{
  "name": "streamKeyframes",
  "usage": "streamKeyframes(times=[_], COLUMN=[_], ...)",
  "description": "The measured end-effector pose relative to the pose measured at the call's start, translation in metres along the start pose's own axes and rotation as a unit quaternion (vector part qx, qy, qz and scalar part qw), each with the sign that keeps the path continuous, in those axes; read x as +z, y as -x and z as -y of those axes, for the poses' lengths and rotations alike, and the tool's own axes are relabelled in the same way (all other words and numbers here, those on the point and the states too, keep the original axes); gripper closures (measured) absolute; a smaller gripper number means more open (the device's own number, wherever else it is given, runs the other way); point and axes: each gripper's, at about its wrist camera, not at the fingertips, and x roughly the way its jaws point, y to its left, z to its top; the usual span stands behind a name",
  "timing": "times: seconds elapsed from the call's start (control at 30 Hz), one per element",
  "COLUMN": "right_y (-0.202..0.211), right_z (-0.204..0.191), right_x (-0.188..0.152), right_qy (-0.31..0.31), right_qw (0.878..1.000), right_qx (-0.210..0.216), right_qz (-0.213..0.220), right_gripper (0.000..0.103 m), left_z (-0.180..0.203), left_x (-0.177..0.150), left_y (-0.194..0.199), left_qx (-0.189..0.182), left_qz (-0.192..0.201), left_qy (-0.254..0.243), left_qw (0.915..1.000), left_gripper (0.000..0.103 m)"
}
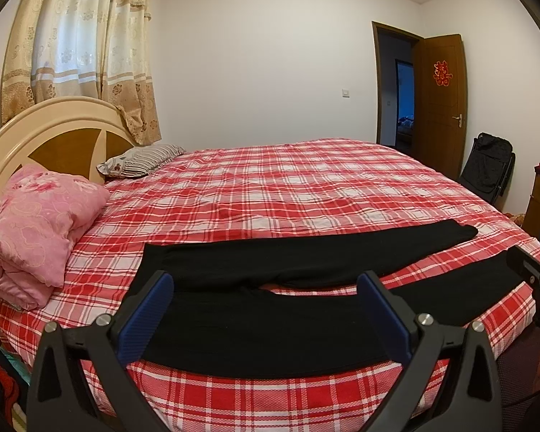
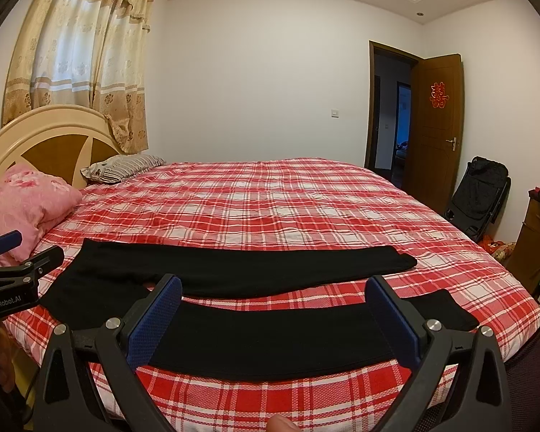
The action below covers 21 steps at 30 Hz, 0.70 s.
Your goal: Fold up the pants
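1. While spread flat on the bed (image 1: 306,187), lie the black pants (image 1: 270,262) along the near edge, legs split in a narrow V.
2. Gape wide over the near leg, gripping nothing: left tongs (image 1: 266,309).
3. Likewise spread and empty, farther toward the cuffs: right tongs (image 2: 273,309).

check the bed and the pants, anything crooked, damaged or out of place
Nothing looks damaged or spilled. The black pants lie flat on the plaid bedspread with the legs splayed apart in a V, not yet folded. Both grippers, left and right, hover open over the near leg, holding nothing.
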Motion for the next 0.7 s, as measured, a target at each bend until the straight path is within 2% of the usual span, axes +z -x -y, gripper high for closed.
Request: streamKeyframes(times=[0.7], right_y=[-0.0008], right_z=[-0.0011], right_x=[-0.0004], right_qy=[0.002], right_qw=[1.000], right_qx=[0.000], right_qz=[-0.003], right_gripper=[0.001], left_z=[-0.0046], left_x=[-0.0039], left_y=[0.0005], left_qx=[0.001], left_qz=[-0.001], left_qy=[0.000], left_qw=[1.0000], left_gripper=[0.000])
